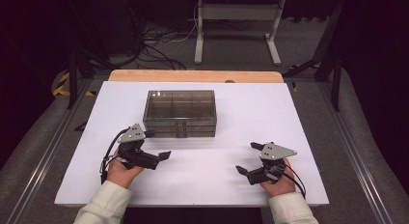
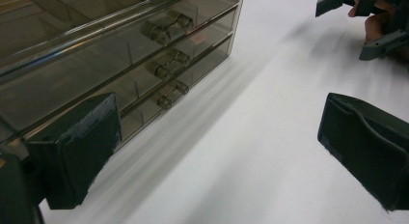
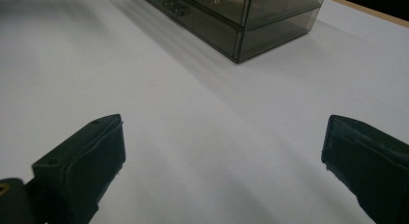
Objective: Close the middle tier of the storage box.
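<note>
Plastic, smoky and see-through, makes up the drawer box [image 1: 180,113], which sits in the middle of the white table [image 1: 87,161] in the high view. The left gripper [image 1: 160,144] is just beside the box's front left corner, jaws wide apart and holding nothing. The right gripper [image 1: 249,158] rests well apart from it, also wide and empty.

In the left gripper view, three small handles [image 2: 169,62] sit one above another on the drawer fronts. The box looks light, hard and slippery, so a handle is probably the best place to grab.

In the right gripper view, something pale lies inside the box [image 3: 251,16], too blurry to name.
</note>
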Available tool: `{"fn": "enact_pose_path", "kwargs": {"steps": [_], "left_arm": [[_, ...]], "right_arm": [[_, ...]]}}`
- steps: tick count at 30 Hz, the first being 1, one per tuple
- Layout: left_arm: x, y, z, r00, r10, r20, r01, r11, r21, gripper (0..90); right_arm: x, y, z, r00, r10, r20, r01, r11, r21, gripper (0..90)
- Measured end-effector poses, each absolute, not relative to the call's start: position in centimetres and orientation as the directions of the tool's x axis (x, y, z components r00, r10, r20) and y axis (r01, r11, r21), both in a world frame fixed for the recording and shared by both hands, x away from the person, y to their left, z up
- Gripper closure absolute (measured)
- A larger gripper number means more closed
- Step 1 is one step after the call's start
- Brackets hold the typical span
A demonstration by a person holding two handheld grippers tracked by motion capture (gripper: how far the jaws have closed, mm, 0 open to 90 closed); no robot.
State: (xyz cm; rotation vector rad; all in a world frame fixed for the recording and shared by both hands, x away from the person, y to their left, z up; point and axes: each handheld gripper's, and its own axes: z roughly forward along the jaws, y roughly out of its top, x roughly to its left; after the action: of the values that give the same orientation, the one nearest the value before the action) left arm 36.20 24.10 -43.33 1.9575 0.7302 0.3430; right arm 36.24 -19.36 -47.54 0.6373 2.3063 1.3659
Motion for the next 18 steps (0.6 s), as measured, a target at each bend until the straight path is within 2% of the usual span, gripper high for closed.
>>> {"fn": "enact_pose_path", "kwargs": {"steps": [10, 18], "left_arm": [[35.3, 26.0, -44.6, 0.762, 0.646, -0.042, 0.311, -0.309, 0.899, 0.5], [34.7, 27.6, -45.8, 0.743, 0.667, -0.057, 0.305, -0.262, 0.916, 0.2]], "right_arm": [[36.2, -19.4, -47.5, -0.824, 0.559, -0.094, 0.186, 0.423, 0.887, 1.8], [36.2, -19.4, -47.5, -0.824, 0.559, -0.095, 0.185, 0.424, 0.886, 1.7]]}}
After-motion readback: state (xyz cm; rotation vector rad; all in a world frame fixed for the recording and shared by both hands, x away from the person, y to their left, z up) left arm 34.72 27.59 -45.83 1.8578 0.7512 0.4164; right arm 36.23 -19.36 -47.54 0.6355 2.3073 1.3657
